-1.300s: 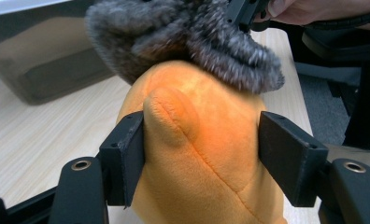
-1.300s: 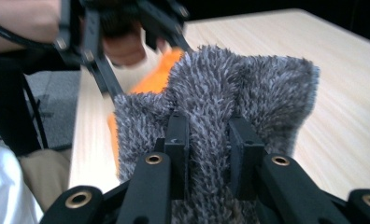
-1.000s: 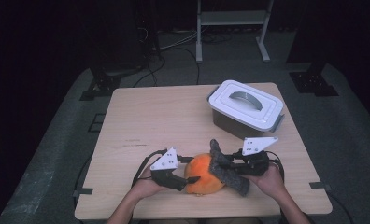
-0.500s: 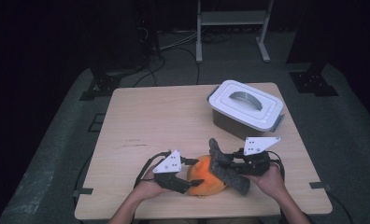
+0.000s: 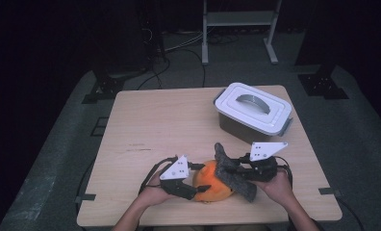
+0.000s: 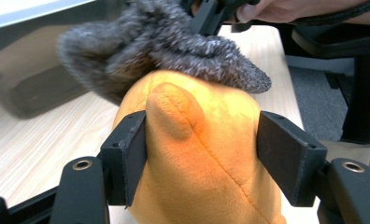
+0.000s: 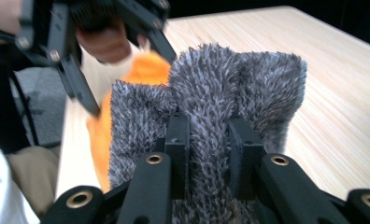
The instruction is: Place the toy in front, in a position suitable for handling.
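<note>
The right gripper (image 5: 236, 174), clamping the grey furry piece (image 5: 233, 174), lies just right of the orange plush (image 5: 211, 185) held between the left gripper's (image 5: 194, 190) jaws near the tabletop's (image 5: 169, 125) front edge.

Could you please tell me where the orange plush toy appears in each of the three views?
High view: orange plush toy near the table's front edge, between both grippers.
Left gripper view: centre, between the jaws.
Right gripper view: upper left, behind the fur.
Shared landmark: the grey furry piece on the toy.
</note>
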{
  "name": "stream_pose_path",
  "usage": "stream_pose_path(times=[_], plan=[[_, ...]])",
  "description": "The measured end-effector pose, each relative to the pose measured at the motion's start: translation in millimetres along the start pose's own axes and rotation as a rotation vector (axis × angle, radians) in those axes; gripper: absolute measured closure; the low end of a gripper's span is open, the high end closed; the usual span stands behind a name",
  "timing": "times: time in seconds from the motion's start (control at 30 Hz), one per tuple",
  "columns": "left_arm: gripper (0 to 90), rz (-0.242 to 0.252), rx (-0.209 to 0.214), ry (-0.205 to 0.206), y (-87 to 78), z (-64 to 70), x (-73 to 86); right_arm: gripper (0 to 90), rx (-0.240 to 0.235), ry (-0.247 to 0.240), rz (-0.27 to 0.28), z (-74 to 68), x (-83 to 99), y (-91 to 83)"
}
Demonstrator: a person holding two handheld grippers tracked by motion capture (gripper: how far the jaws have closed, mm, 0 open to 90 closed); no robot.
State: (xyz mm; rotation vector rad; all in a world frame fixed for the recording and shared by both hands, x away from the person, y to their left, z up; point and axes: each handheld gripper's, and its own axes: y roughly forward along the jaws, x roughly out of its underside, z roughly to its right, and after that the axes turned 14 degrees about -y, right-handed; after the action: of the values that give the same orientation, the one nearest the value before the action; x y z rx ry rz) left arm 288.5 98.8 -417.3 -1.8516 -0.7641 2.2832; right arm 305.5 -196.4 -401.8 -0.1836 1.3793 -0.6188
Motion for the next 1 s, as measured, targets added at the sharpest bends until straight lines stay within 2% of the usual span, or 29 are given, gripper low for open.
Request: stream_pose_path(times=[0.07, 0.17, 0.23, 0.3, 0.4, 0.57, 0.73, 0.87, 0.93, 1.0], plan=[[35.1, -0.001, -0.013, -0.013, -0.9, -3.2, 1.4, 72.2, 0.002, 0.005, 0.009, -1.2, -0.4, -1.8], [35.1, -0.003, -0.031, -0.024, -1.4, -6.0, 2.1, 72.1, -0.020, -0.032, 0.048, -8.5, -9.7, -1.6], [35.0, -0.001, -0.037, -0.031, -2.2, -7.6, 2.7, 72.0, -0.037, -0.059, 0.041, -14.8, -14.5, 3.3], [34.4, 0.008, -0.041, -0.040, -3.5, -8.4, 2.9, 72.0, -0.045, -0.068, 0.009, -17.5, -12.7, 9.1], [31.4, 0.024, -0.041, -0.031, -5.4, -6.7, 0.7, 72.1, -0.039, -0.057, 0.001, -14.7, -8.3, 11.3], [32.1, 0.023, -0.032, -0.036, -5.1, -7.8, 1.7, 71.9, 0.007, -0.035, -0.016, -5.8, -0.1, 6.3], [36.2, 0.014, -0.066, -0.056, -1.2, -9.3, 3.6, 71.8, 0.019, -0.014, -0.014, -2.5, 1.2, 4.3], [37.3, 0.016, -0.090, -0.103, -1.4, -16.0, 6.5, 71.8, 0.005, -0.051, 0.018, -11.5, -9.0, 5.8], [37.6, 0.012, -0.093, -0.126, -1.7, -18.4, 7.8, 71.8, 0.003, -0.066, -0.003, -13.6, -9.1, 10.2], [37.8, 0.012, -0.096, -0.147, -1.8, -20.3, 8.6, 71.7, 0.001, -0.050, -0.004, -10.9, -5.8, 11.6]])
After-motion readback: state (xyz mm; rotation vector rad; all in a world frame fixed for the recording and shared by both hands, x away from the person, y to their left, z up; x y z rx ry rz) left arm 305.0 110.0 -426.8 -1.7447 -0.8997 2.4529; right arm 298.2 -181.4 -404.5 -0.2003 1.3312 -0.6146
